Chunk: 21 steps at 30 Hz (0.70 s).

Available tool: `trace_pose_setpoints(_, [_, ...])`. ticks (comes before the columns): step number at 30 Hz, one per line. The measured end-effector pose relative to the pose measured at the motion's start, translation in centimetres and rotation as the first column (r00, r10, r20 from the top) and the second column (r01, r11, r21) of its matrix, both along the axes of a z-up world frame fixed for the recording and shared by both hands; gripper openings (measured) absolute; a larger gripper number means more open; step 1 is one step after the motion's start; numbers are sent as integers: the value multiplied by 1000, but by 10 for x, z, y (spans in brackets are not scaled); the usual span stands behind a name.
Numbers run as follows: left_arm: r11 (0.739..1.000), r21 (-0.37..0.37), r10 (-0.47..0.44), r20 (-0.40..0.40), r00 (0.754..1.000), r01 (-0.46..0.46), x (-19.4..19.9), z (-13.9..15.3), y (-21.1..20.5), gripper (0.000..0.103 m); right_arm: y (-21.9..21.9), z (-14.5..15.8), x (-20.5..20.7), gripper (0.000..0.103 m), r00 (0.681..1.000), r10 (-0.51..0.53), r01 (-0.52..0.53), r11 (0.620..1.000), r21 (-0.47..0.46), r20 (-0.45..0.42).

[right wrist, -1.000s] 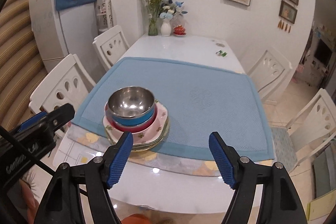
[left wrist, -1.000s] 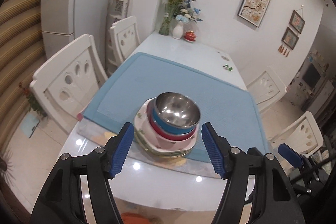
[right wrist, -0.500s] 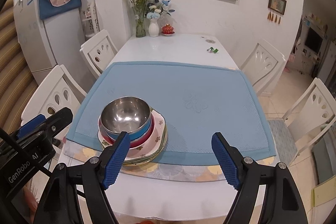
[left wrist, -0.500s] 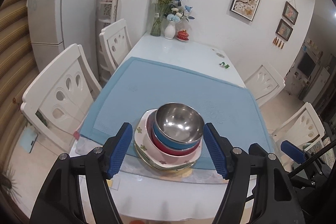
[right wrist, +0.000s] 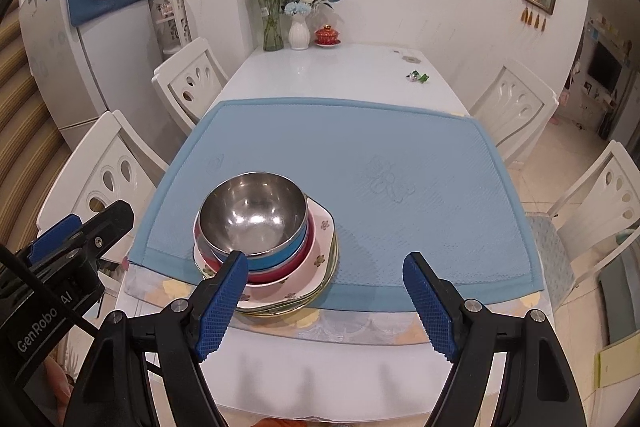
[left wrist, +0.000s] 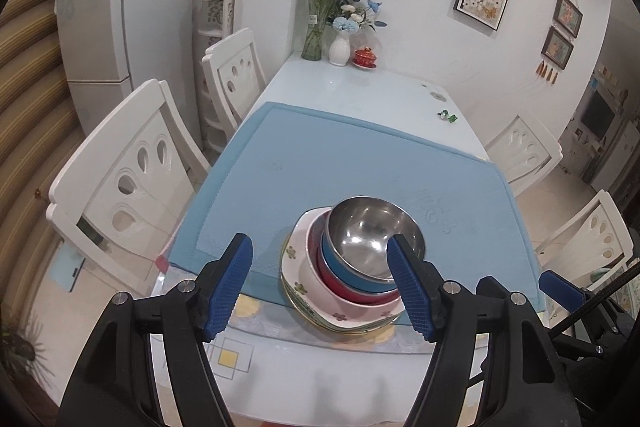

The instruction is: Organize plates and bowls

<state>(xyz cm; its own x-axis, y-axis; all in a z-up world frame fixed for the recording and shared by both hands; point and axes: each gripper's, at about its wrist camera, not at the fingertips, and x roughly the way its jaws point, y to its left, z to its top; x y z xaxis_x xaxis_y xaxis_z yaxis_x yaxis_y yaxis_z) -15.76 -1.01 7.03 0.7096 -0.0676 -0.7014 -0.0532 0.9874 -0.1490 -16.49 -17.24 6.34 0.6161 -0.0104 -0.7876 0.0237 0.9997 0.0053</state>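
Both fingers apart, empty; centre the left gripper (left wrist: 320, 287) fingers astride the steel bowl (left wrist: 374, 237) rim beyond them; lift vertically.

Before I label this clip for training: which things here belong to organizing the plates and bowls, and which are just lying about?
Job: steel bowl, blue bowl, red bowl, floral plate stacked on the blue mat; left gripper and right gripper, both open.

Lying about: flower vases, red lidded cup, small green item, chairs.
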Motion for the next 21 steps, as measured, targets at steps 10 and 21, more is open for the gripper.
trace_pose_setpoints(10, [999,30,-20,-43,999,21,8,-7,-2,68,-4,-16,13,78,996,-16,19,1000,24,-86])
trace_pose_setpoints(21, [998,68,-1,22,1000,0,5,-6,-2,69,-2,-17,17,78,996,-8,10,1000,22,-90])
